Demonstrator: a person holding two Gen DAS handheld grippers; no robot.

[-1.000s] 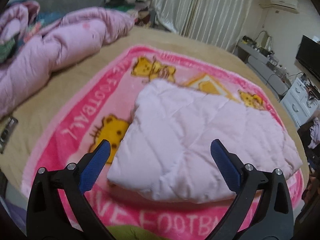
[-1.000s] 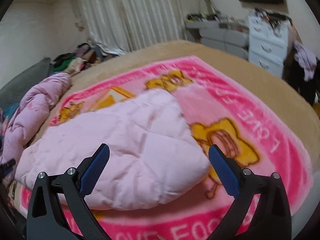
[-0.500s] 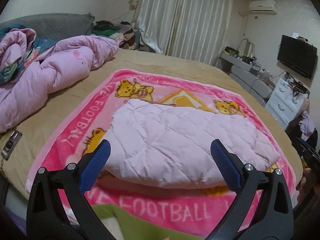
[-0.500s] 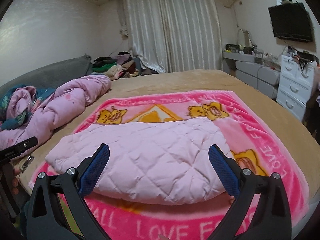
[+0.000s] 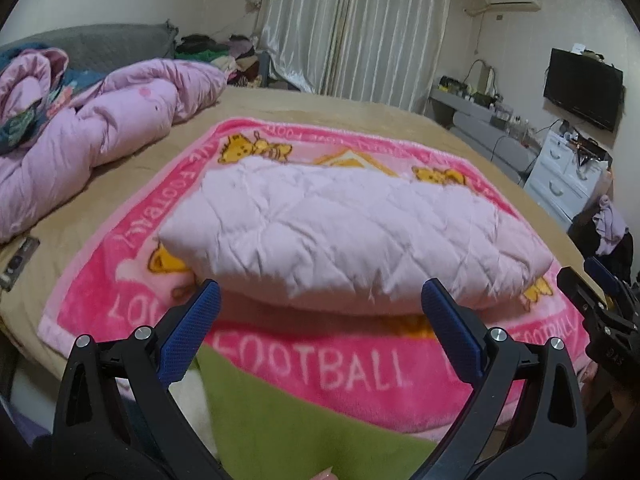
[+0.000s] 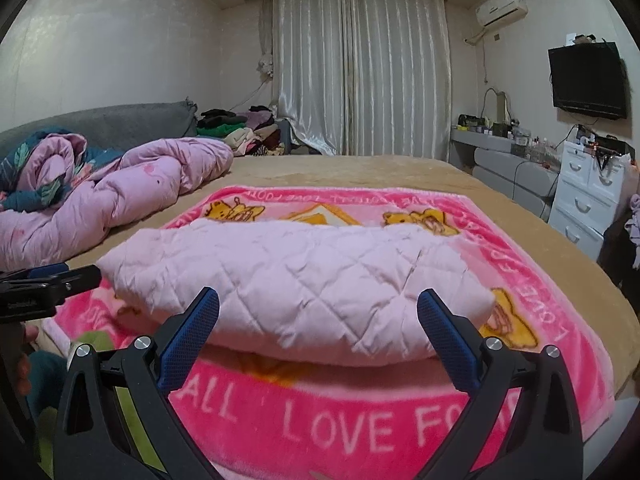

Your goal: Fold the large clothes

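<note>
A pale pink quilted garment (image 5: pixel 344 236) lies folded into a thick bundle on a pink cartoon blanket (image 5: pixel 320 364) on the bed. It also shows in the right wrist view (image 6: pixel 296 280). My left gripper (image 5: pixel 320 296) is open and empty, held back from the bundle's near edge. My right gripper (image 6: pixel 318 302) is open and empty, also short of the near edge. Each gripper shows at the edge of the other's view: the right one (image 5: pixel 600 316) and the left one (image 6: pixel 48 280).
A crumpled pink duvet (image 5: pixel 88 136) lies on the bed's left side. A small dark device (image 5: pixel 18 258) lies on the tan sheet at left. White drawers (image 6: pixel 588 196), a grey desk and a wall TV (image 6: pixel 586 80) stand at right. A clothes pile (image 6: pixel 240 130) sits by the curtains.
Both grippers have pulled back and lowered from above the folded garment to the bed's near edge. The garment lies where it was.
</note>
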